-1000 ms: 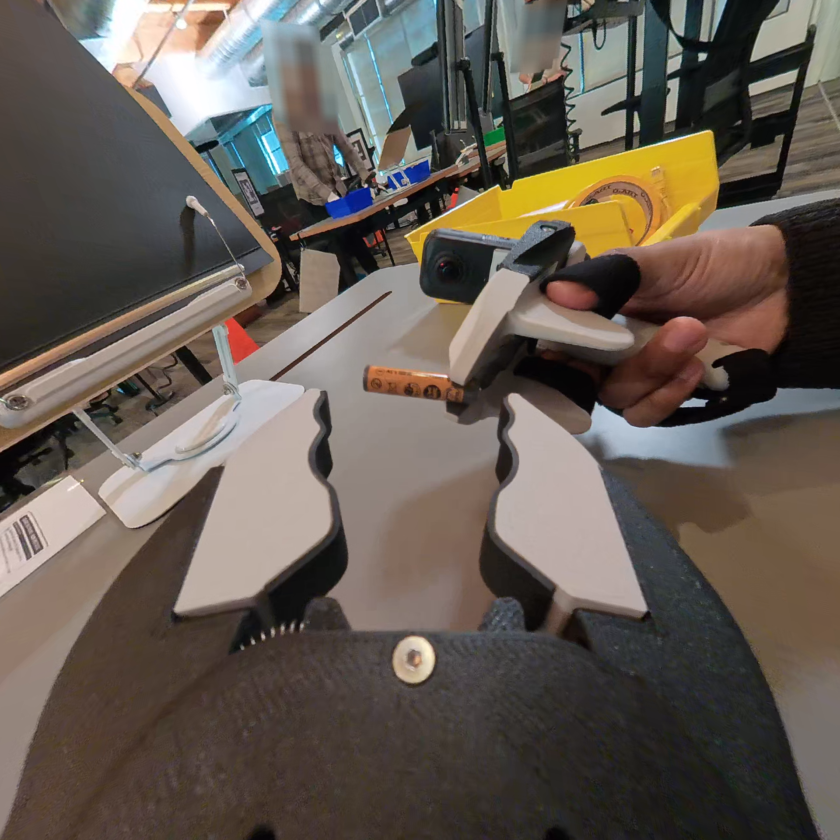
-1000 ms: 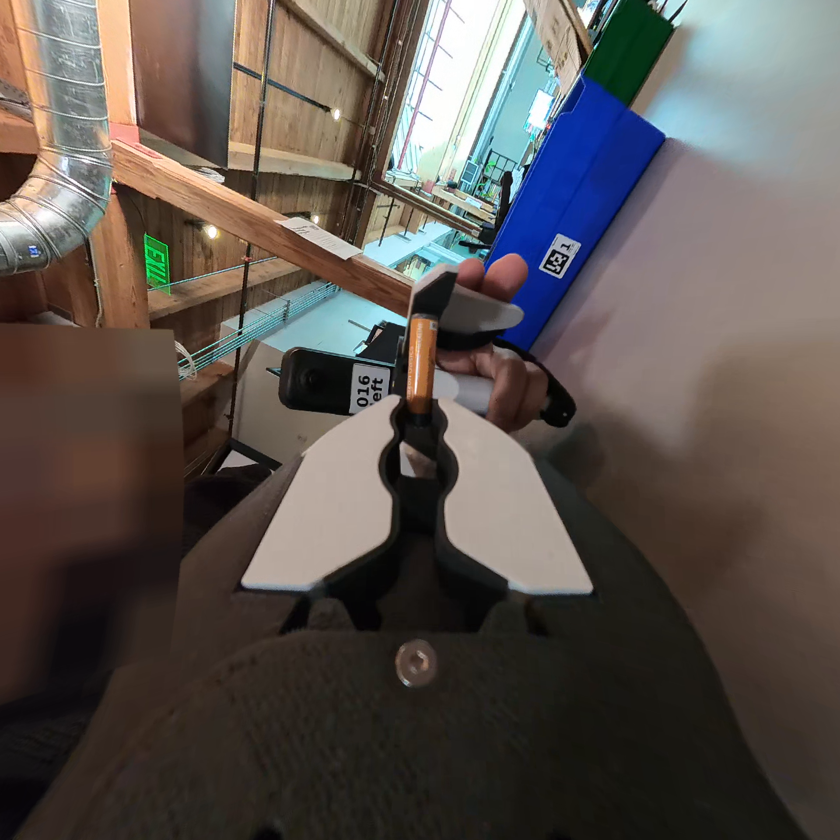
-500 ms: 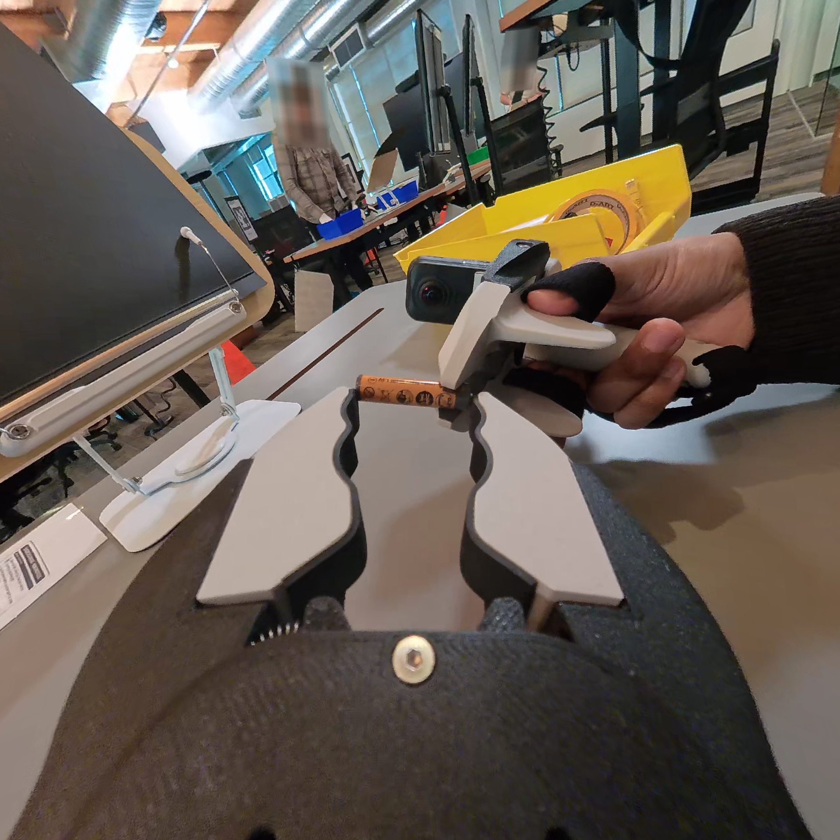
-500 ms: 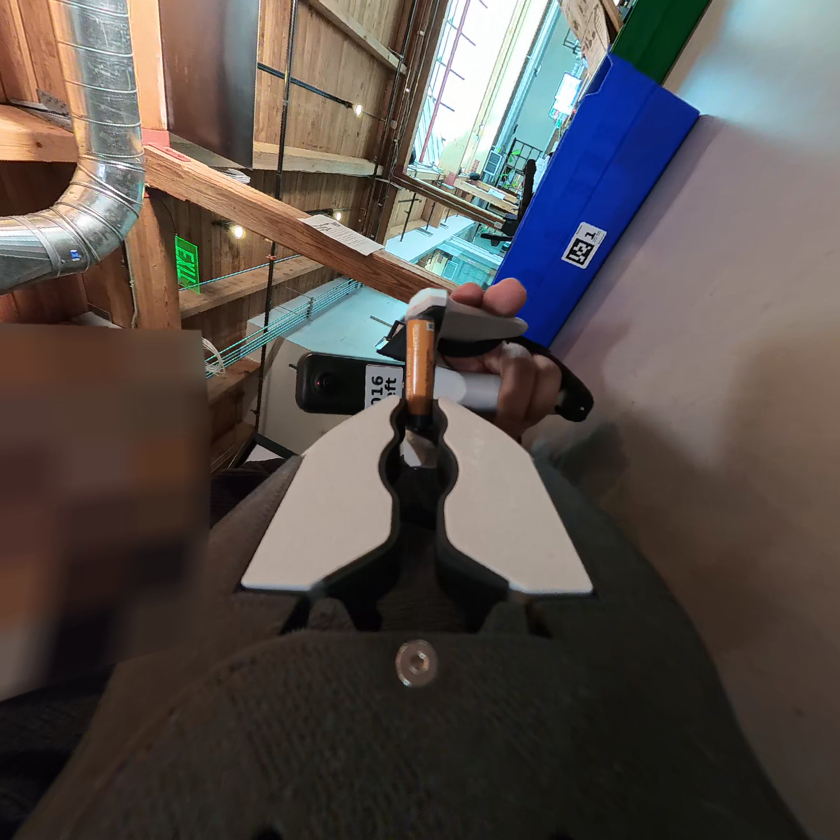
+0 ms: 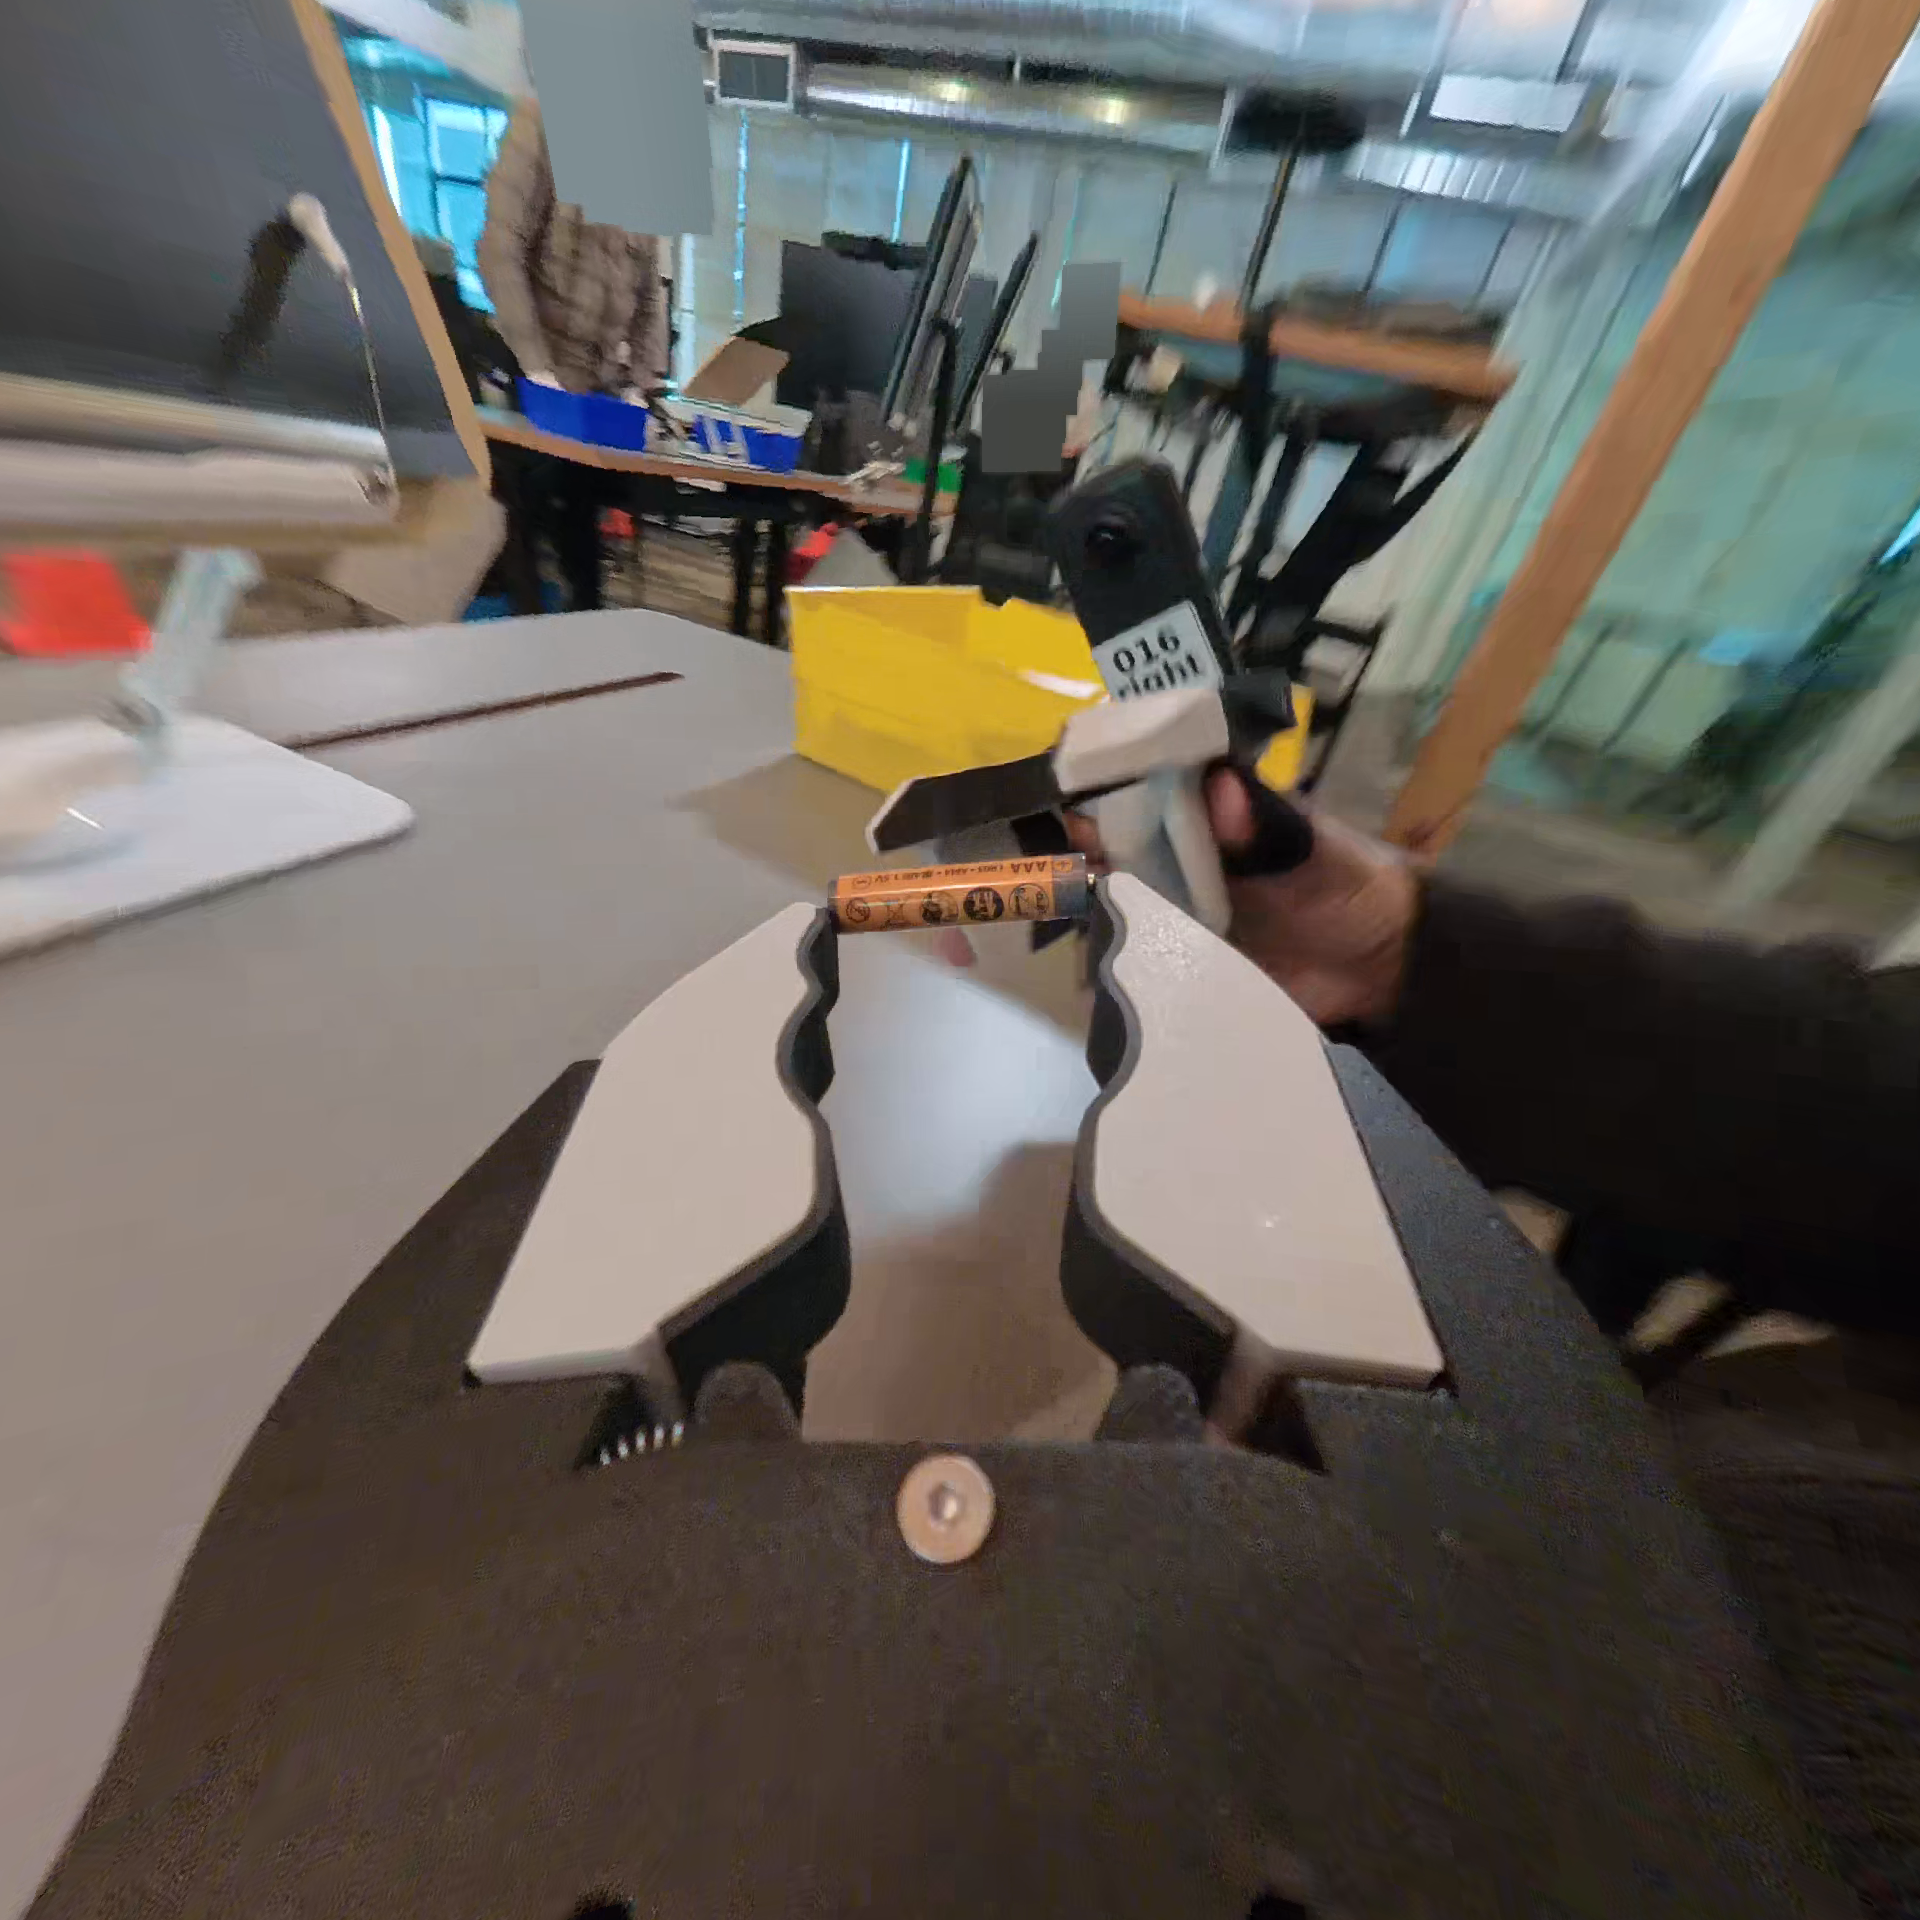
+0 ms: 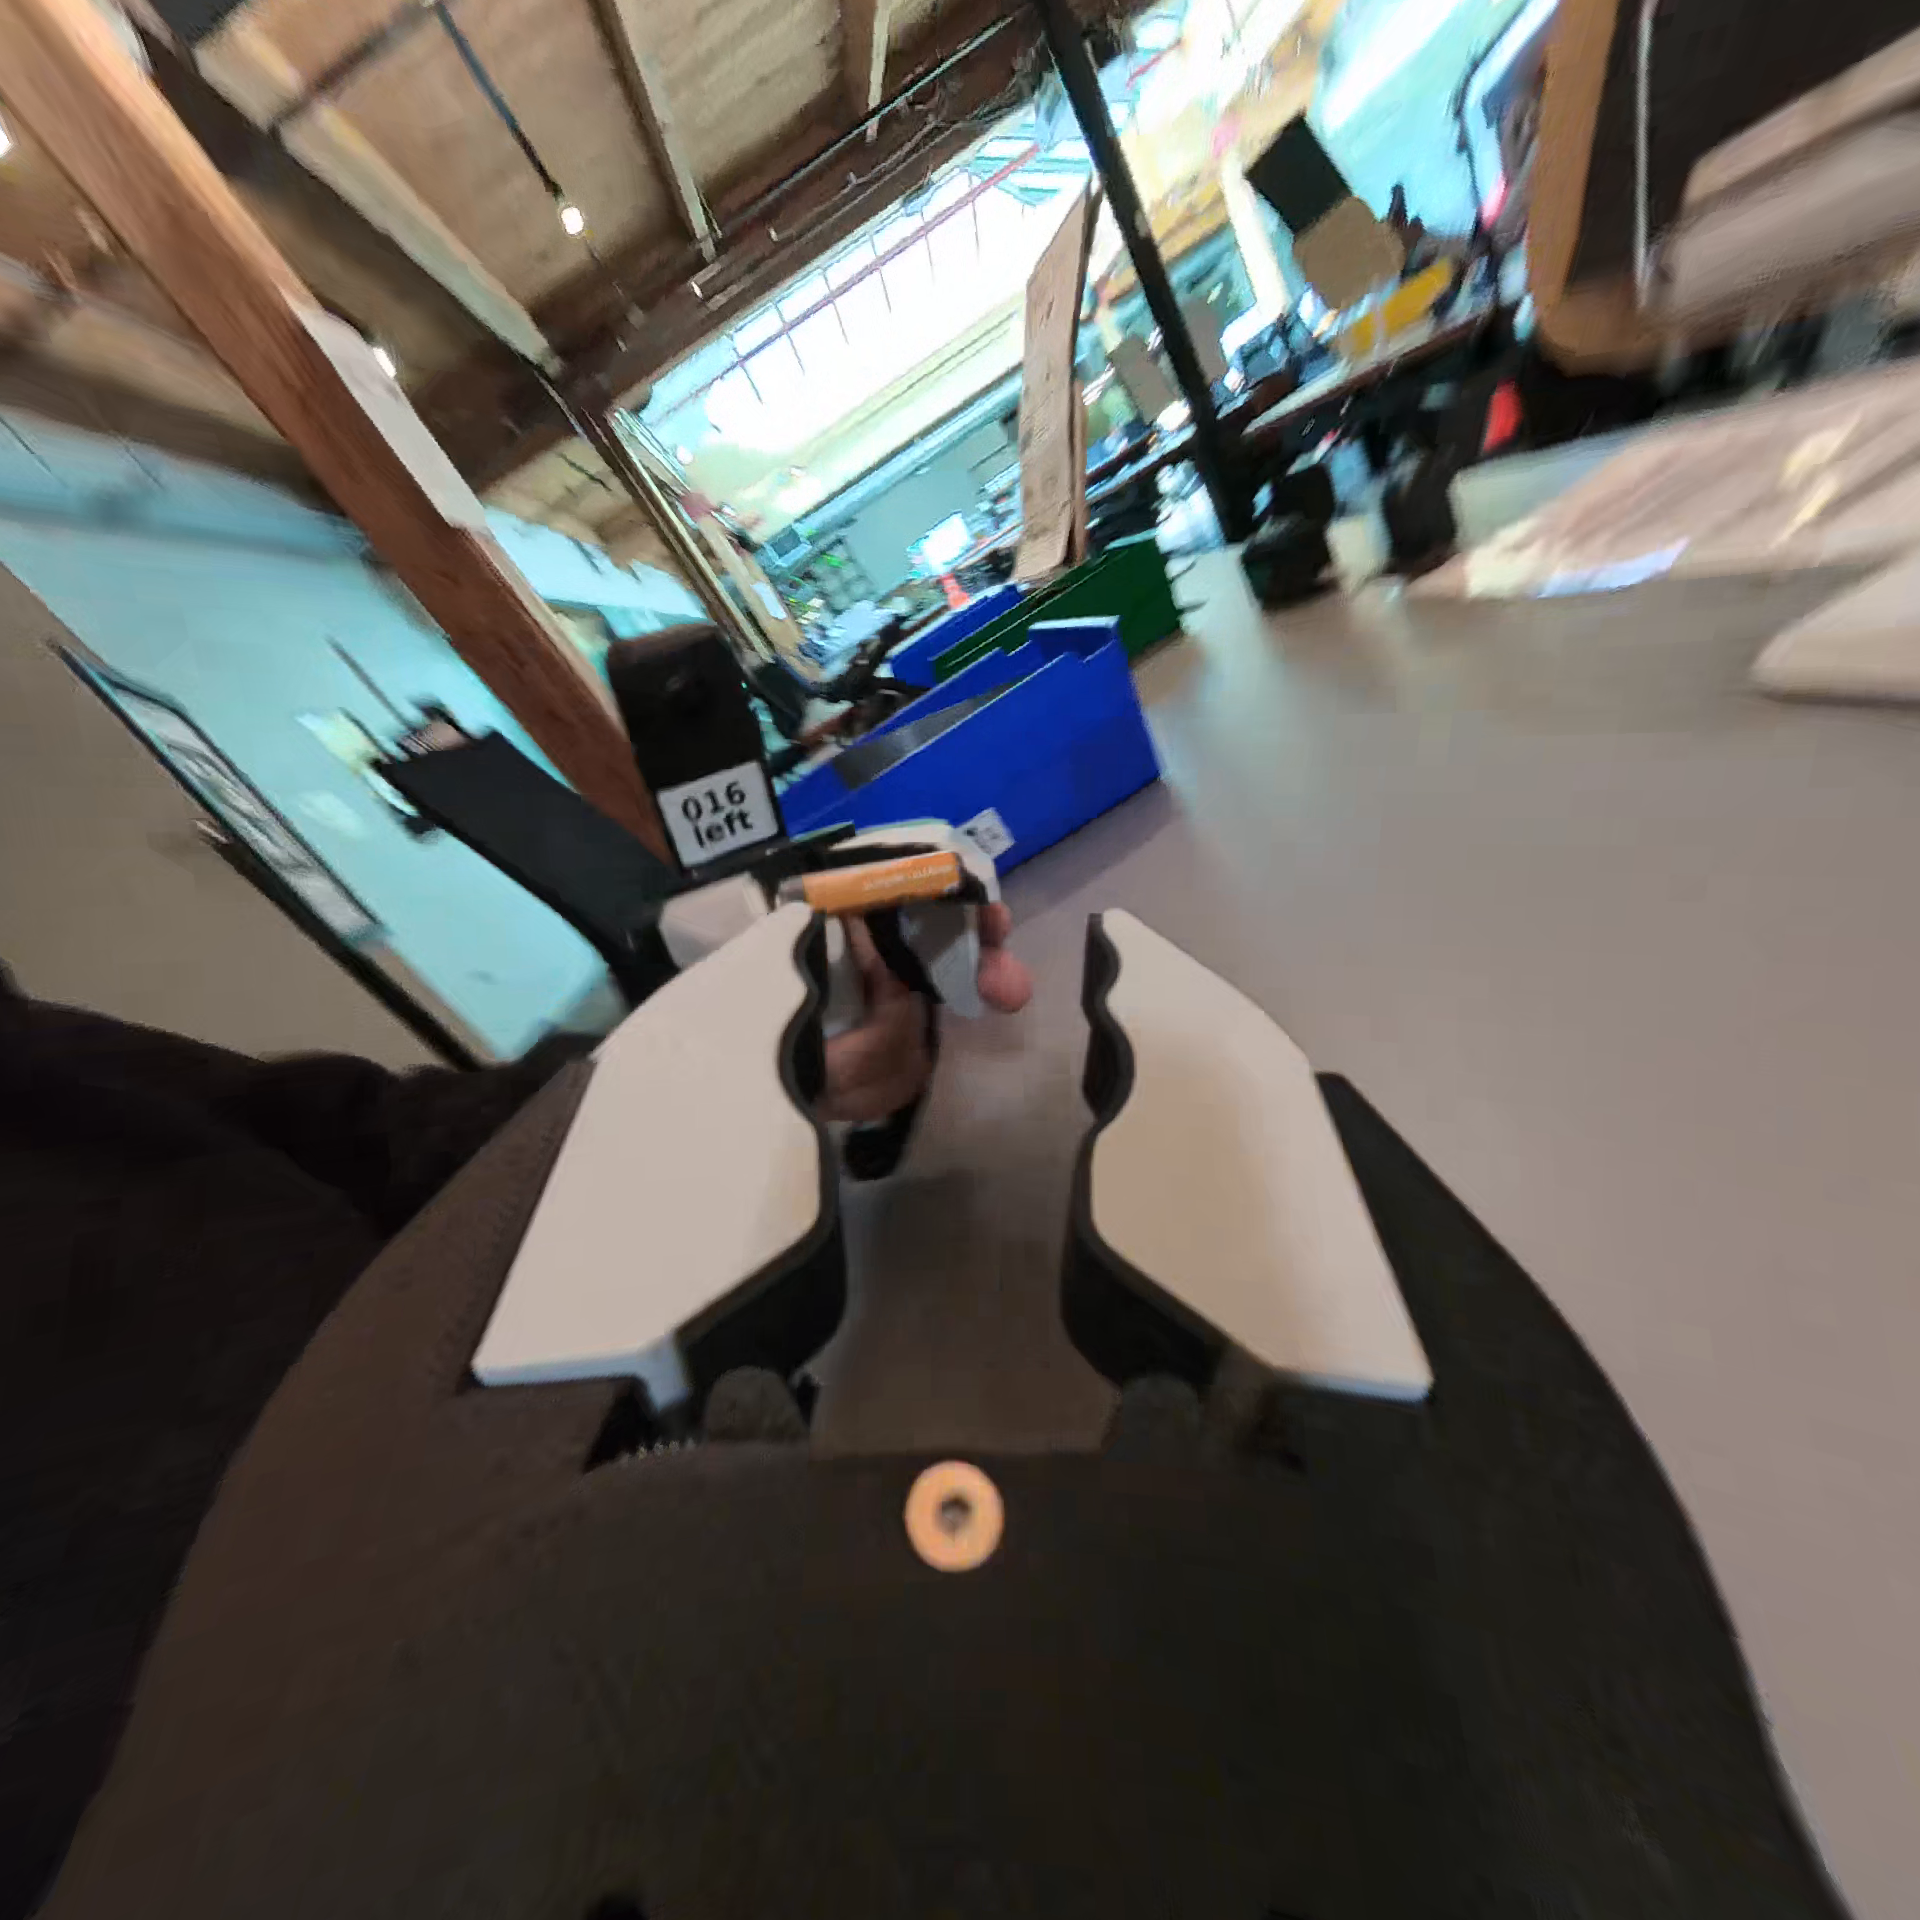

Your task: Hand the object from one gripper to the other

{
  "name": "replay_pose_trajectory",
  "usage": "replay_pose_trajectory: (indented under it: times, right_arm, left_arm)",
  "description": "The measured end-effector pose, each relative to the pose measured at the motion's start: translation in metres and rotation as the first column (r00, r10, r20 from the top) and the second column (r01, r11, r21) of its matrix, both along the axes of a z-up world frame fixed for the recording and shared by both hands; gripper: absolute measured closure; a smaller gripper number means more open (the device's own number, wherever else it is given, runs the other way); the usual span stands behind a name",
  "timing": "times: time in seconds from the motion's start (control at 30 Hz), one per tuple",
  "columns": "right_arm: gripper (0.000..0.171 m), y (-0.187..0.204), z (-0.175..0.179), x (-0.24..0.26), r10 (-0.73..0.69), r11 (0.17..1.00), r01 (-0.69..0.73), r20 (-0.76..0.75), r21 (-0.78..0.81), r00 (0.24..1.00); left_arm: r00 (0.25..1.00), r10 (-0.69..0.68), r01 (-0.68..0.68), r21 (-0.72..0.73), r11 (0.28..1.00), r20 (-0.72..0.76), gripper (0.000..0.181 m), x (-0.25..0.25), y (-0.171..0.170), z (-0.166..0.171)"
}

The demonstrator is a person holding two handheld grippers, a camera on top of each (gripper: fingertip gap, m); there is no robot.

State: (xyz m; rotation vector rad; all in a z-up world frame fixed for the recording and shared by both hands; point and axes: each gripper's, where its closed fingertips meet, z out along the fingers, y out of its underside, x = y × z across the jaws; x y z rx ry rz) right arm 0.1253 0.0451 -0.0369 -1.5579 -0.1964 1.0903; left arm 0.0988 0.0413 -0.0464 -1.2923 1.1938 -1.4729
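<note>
The left hand-held gripper (image 5: 956,920) clamps the orange cylindrical AAA battery (image 5: 956,896) end-to-end between its tips above the grey worktop (image 5: 436,935), so the empty right hand-held gripper (image 6: 951,951) (fingers apart) should retreat without brushing it.

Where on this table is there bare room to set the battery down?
Bare grey table lies between the white stand base and the yellow bin, and right of the blue bin. It is crowded around the battery, where both hand-held grippers meet.
</note>
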Motion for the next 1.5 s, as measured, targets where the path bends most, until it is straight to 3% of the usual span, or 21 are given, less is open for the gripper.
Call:
replay_pose_trajectory:
  times: [0.07,0.2,0.37,0.47,0.67,0.83,1.07,1.23,1.4,1.5]
  right_arm:
    - [0.121,-0.002,0.005,-0.003,-0.072,0.987,0.046,0.168,0.152,0.983]
    - [0.122,-0.006,0.005,-0.018,-0.208,0.922,0.024,0.443,0.386,0.872]
    - [0.129,-0.007,-0.004,-0.031,-0.266,0.893,-0.032,0.583,0.45,0.767]
    - [0.137,-0.008,-0.01,-0.034,-0.261,0.895,-0.06,0.627,0.442,0.734]
    - [0.144,-0.007,-0.027,-0.04,-0.223,0.916,-0.107,0.712,0.387,0.666]
    - [0.16,-0.006,-0.032,-0.041,-0.243,0.914,-0.118,0.755,0.389,0.609]
    - [0.161,-0.005,-0.027,-0.038,-0.227,0.934,-0.065,0.721,0.353,0.655]
    - [0.161,-0.003,-0.017,-0.025,-0.194,0.963,0.035,0.598,0.267,0.777]
    - [0.161,-0.005,0.0,-0.011,-0.109,0.988,0.066,0.324,0.139,0.94]
    - [0.161,-0.008,0.011,-0.003,-0.066,0.994,0.052,0.154,0.096,0.986]
  left_arm:
    - [0.996,-0.07,0.081,-0.241,0.967,0.052,0.133,-0.005,0.006,0.007]
    - [0.974,-0.165,0.225,-0.584,0.78,0.156,0.134,-0.012,0.018,0.011]
    - [0.919,-0.341,0.357,-0.79,0.499,0.199,0.133,-0.005,-0.003,-0.002]
    - [0.906,-0.39,0.339,-0.834,0.435,0.165,0.133,0.0,-0.014,-0.013]
    - [0.889,-0.437,0.33,-0.848,0.415,0.132,0.133,0.001,-0.024,-0.017]
    - [0.883,-0.452,0.332,-0.851,0.407,0.129,0.133,0.001,-0.026,-0.018]
    - [0.89,-0.437,0.347,-0.813,0.468,0.129,0.126,0.0,-0.026,-0.014]
    - [0.915,-0.389,0.325,-0.768,0.552,0.108,0.11,0.002,-0.021,-0.011]
    - [0.948,-0.305,0.282,-0.685,0.672,0.091,0.111,0.001,-0.009,-0.007]
    - [0.964,-0.258,0.242,-0.62,0.746,0.066,0.115,0.001,-0.004,-0.007]
